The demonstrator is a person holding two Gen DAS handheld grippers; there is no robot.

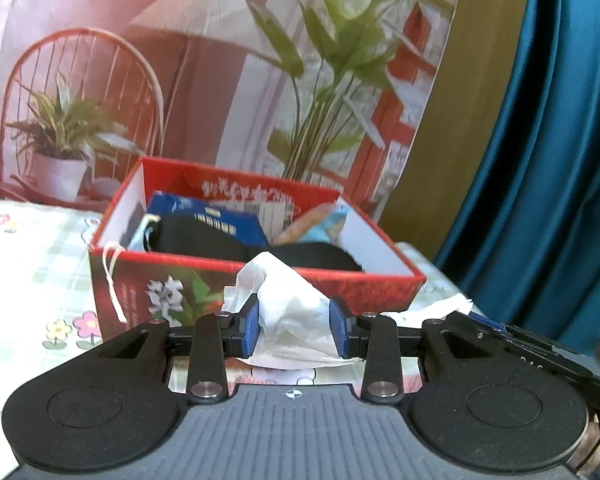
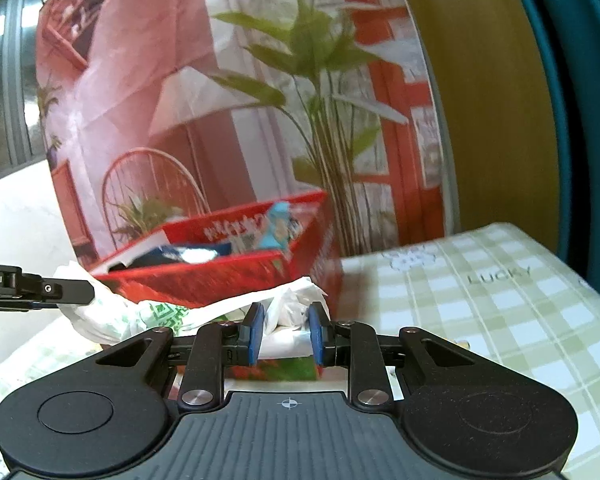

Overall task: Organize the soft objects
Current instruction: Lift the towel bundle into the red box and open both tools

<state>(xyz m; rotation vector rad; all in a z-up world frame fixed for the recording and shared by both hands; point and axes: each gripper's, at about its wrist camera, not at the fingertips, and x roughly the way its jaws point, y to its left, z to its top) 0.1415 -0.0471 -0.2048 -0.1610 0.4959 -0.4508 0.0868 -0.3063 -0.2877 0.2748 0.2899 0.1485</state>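
A crumpled white plastic bag (image 1: 288, 300) hangs stretched between my two grippers, just in front of the red box (image 1: 360, 290). My left gripper (image 1: 296, 328) is shut on one bunched end of it, blue pads pressing from both sides. My right gripper (image 2: 287, 332) is shut on the other end, and the bag's green print (image 2: 160, 314) shows along the span. In the right wrist view the left gripper (image 2: 90, 290) comes in from the left edge. The right gripper (image 1: 470, 314) shows at the right of the left wrist view. The box holds black cloth (image 1: 204, 236), a blue packet (image 1: 220, 216) and a light-blue soft item (image 2: 278, 224).
The box stands on a green checked tablecloth (image 2: 480, 300) with flower prints. A white string handle (image 1: 114, 280) hangs over the box's left corner. Behind the box is a printed backdrop (image 1: 220, 80) of a chair, a lamp and plants. A teal curtain (image 1: 560, 160) hangs on the right.
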